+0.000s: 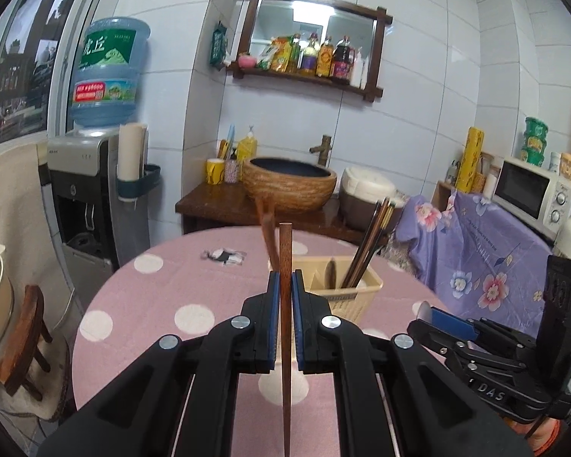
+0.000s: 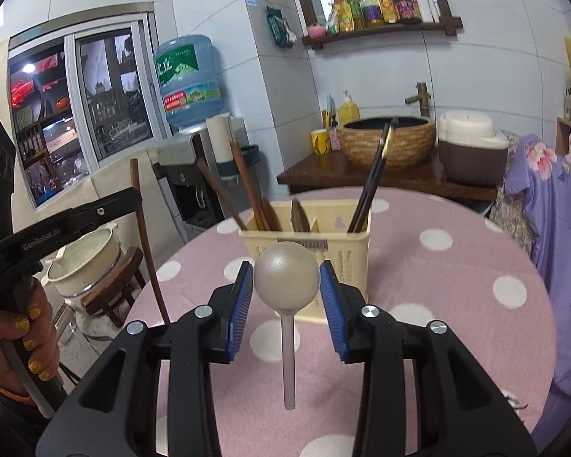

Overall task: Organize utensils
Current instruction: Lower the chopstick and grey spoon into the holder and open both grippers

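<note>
**Chopstick and spoon both held above the counter, ready for the basket**

The left gripper [image 1: 284, 289] has its jaws pressed on a brown chopstick [image 1: 285, 259], held upright. The right gripper [image 2: 286, 285] pinches the round bowl of a pale spoon [image 2: 286, 280], handle hanging down. Just ahead on the pink dotted counter [image 2: 456, 266] stands the cream utensil basket [image 2: 338, 251], already holding chopsticks. This looks like the carrying step; next, each piece needs lining up over its matching compartment before letting go

A reddish-brown chopstick [image 1: 285, 304] stood between the left gripper's [image 1: 285, 280] blue pads [image 1: 273, 297]. Beyond lay a cream utensil basket [image 1: 356, 297] on pink, white-dotted tablecloth [image 1: 152, 304]. A grey-beige spoon [image 2: 286, 280] sat between the right gripper's [image 2: 286, 285] pads.
</note>
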Demonstrator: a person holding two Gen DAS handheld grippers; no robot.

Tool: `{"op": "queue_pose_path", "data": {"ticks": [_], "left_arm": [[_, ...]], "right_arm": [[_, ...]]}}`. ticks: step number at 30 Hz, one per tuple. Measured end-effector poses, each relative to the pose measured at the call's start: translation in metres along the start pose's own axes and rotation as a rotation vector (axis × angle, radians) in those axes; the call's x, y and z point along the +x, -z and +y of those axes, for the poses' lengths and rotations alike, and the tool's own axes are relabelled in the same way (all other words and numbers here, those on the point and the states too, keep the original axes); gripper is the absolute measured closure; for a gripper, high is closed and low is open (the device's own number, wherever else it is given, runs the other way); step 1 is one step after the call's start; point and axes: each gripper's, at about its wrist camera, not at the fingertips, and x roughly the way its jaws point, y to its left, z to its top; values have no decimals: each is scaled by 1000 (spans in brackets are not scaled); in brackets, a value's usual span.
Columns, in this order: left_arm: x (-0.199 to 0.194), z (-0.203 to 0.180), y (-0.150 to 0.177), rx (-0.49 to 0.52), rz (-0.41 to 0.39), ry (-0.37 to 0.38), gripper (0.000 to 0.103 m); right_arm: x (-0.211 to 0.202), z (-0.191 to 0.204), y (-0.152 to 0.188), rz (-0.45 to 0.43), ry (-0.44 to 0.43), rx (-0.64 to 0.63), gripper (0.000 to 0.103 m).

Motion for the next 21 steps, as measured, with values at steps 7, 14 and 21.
{"op": "queue_pose_path", "data": {"ticks": [7, 14, 21], "left_arm": [[-17, -19, -81, 14, -176, 26, 96], [18, -32, -126, 6, -291, -7, 95], [75, -41, -92, 42, -274, -75, 95]], "right_arm": [[-6, 1, -83, -170, 42, -20, 66], [26, -7, -135, -237, 128, -27, 66], [69, -23, -111, -213, 173, -26, 66]]}}
